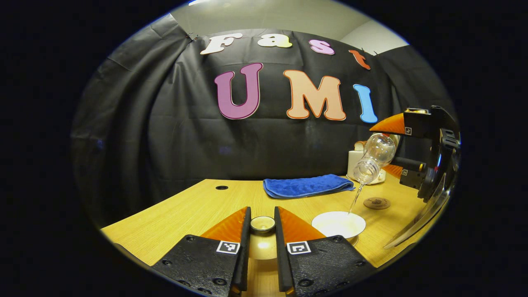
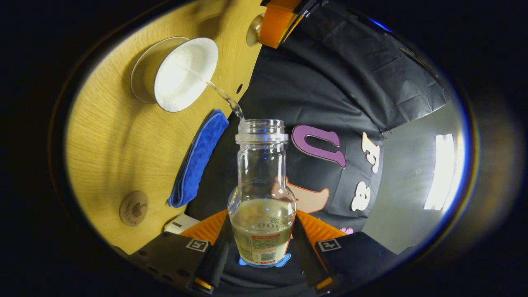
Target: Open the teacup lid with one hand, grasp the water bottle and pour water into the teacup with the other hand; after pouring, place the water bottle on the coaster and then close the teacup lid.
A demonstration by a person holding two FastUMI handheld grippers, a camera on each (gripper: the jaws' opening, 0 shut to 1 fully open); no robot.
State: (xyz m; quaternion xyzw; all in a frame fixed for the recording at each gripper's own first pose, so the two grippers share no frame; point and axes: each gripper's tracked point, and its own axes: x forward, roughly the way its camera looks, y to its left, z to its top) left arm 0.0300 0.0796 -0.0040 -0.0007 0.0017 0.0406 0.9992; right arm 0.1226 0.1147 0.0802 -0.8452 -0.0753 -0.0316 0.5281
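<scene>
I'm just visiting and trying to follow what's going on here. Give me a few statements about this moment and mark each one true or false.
1. Water is streaming from the water bottle into the teacup. True.
2. The bottle stands upright on the coaster. False: it is tilted in the right gripper, and the coaster is bare.
3. The left gripper holds the teacup lid. True.
4. The blue cloth covers the teacup. False: it lies folded on the table, apart from the cup.
5. The bottle is full. False: only some water remains.
</scene>
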